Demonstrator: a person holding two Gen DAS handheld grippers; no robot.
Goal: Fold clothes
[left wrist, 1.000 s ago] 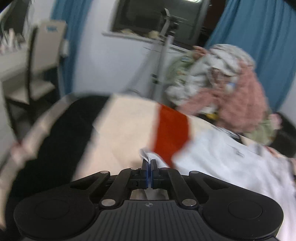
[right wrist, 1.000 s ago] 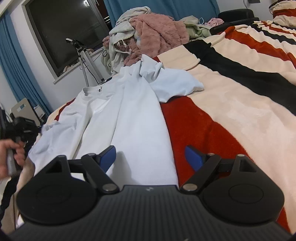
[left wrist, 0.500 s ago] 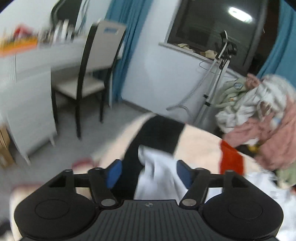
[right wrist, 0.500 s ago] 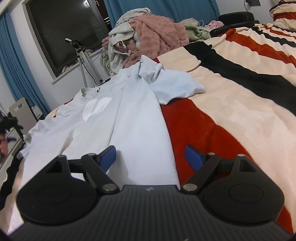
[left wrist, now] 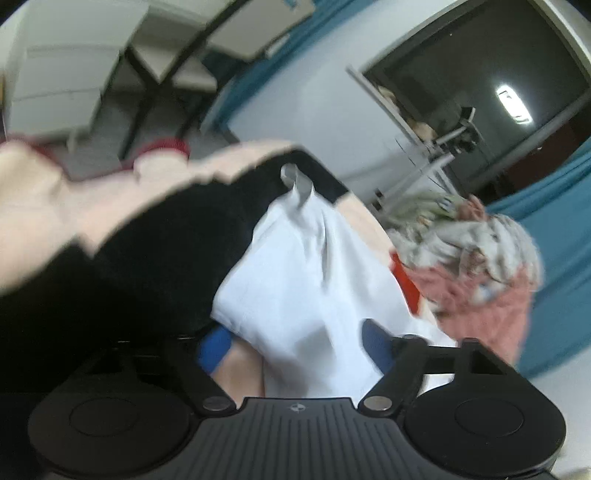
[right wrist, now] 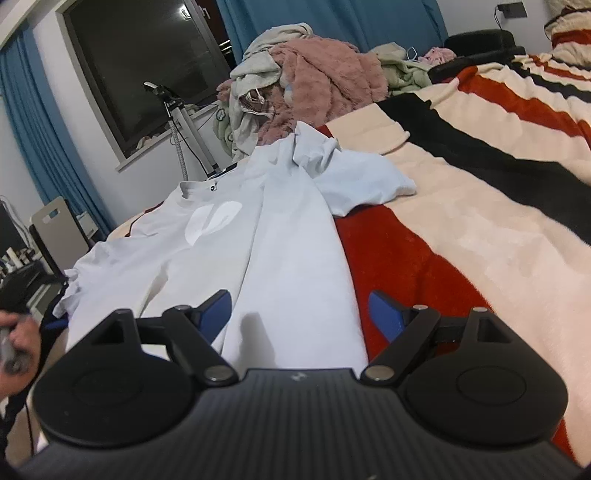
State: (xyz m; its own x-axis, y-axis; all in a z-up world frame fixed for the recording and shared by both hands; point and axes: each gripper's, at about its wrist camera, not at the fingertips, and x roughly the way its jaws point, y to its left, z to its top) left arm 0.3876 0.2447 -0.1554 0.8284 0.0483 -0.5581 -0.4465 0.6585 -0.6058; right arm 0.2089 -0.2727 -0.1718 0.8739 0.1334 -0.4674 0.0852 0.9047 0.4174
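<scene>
— Fingers, first?

— Both pairs spread wide, gripping nothing. Left gripper (left wrist: pixel 295 341) over the near sleeve end of a white T-shirt (right wrist: pixel 258 236), blue pads either side of the cloth without pinching it. Right gripper (right wrist: pixel 299 314) low over the shirt's hem, pads apart, cloth between and below them. A hand (right wrist: pixel 16 339) on the left handle, at the edge of the right view.

— And the shirt itself?

— Spread lengthwise on a striped blanket (right wrist: pixel 480 229), collar at the far end, one sleeve (right wrist: pixel 362 181) bunched out to the right, a long crease down the body. Not yet a tidy folded packet; impossible to tell whether any fold is already in.

— Handling advice?

— Thin, limp cloth, judging by the wrinkles: better pinched at an edge or seam, both layers together, lifted only enough to clear the plush blanket, which looks likely to drag. Bunched sleeve worth flattening before any fold over it.

— Surroundings?

— Heap of unfolded clothes (right wrist: pixel 306 81) just beyond the collar — close enough to crowd a far fold. Tripod (right wrist: pixel 184 125), dark window (right wrist: pixel 140 62), blue curtains (right wrist: pixel 332 18), a chair (right wrist: pixel 55 229) off the bed. Left view blurred.
</scene>
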